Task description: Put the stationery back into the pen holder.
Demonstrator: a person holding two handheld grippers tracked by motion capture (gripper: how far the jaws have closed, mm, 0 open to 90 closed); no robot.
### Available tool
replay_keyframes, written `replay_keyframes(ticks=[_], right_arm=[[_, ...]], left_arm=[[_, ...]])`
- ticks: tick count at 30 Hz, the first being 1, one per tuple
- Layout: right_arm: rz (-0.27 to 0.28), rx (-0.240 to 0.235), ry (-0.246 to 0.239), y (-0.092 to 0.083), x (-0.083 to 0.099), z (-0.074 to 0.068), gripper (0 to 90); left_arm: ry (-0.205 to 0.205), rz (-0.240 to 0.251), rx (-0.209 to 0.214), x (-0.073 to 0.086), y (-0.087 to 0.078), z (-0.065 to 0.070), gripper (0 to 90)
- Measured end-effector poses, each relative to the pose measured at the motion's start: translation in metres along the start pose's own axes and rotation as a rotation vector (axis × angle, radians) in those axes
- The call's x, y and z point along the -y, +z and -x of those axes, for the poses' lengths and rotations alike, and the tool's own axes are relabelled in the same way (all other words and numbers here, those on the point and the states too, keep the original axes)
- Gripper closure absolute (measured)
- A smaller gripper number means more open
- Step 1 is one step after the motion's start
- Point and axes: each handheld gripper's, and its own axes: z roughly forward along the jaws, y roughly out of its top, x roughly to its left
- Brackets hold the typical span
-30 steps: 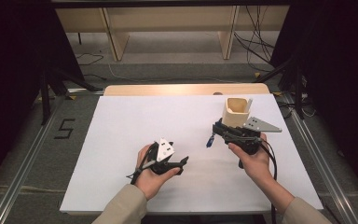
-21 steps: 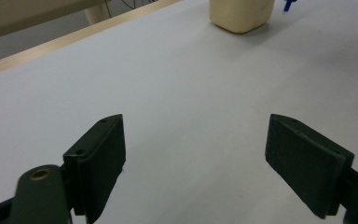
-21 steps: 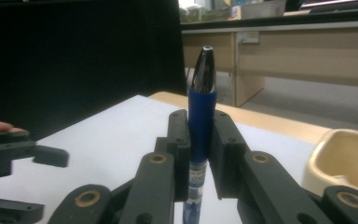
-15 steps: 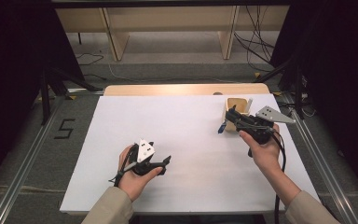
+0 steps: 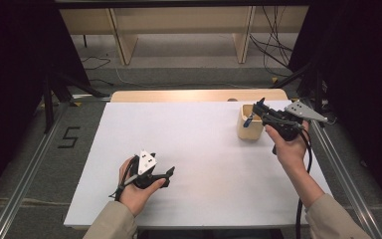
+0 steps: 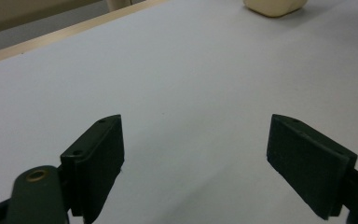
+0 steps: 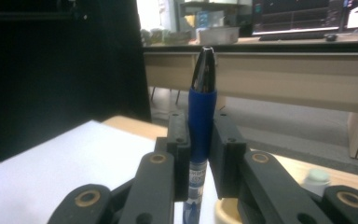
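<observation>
The blue pen (image 7: pixel 200 135) is being held between the pads of the right gripper (image 5: pixel 259 110), which are pressed tight against its barrel. In the right gripper view, the pen is being shown upright between the two black jaws, its dark tapered end (image 7: pixel 205 67) pointing up past them and its lower barrel running down toward the rim of the cream cup (image 7: pixel 226 212). In the high view, the pen's blue part (image 5: pixel 248 121) is being seen just above the cream cup (image 5: pixel 247 130), which is standing at the far right of the white table (image 5: pixel 199 149); whether the pen is touching the cup cannot be told. The right gripper is being gripped by the person's right hand (image 5: pixel 289 147), with its grey plate (image 5: pixel 304 110) pointing right and its cable (image 5: pixel 306 169) trailing down along the forearm.

The left gripper (image 5: pixel 166 177) is being held by the left hand (image 5: pixel 134 191) at the near left of the table, well apart from the cup. Its jaws have just been opening, and in the left gripper view they are being shown wide apart, with nothing between them but bare white surface (image 6: pixel 186 93). The base of the cream cup (image 6: pixel 275 7) is being seen at the top edge of that view.
</observation>
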Motion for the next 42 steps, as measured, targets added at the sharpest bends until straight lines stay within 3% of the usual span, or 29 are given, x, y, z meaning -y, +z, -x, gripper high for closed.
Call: replay_keyframes(ticks=[9,18,42], right_arm=[[0.037,0.044,0.007,0.002,-0.009,0.01,79.8],[0.044,0.099,-0.025,0.011,-0.005,0.013,79.8],[0.014,0.135,-0.056,0.027,0.006,0.016,79.7]], left_arm=[[-0.004,-0.004,-0.005,0.002,0.0,-0.001,19.0],[-0.005,-0.011,-0.003,0.003,0.0,-0.001,19.1],[-0.005,-0.012,-0.006,0.003,0.001,-0.001,19.1]])
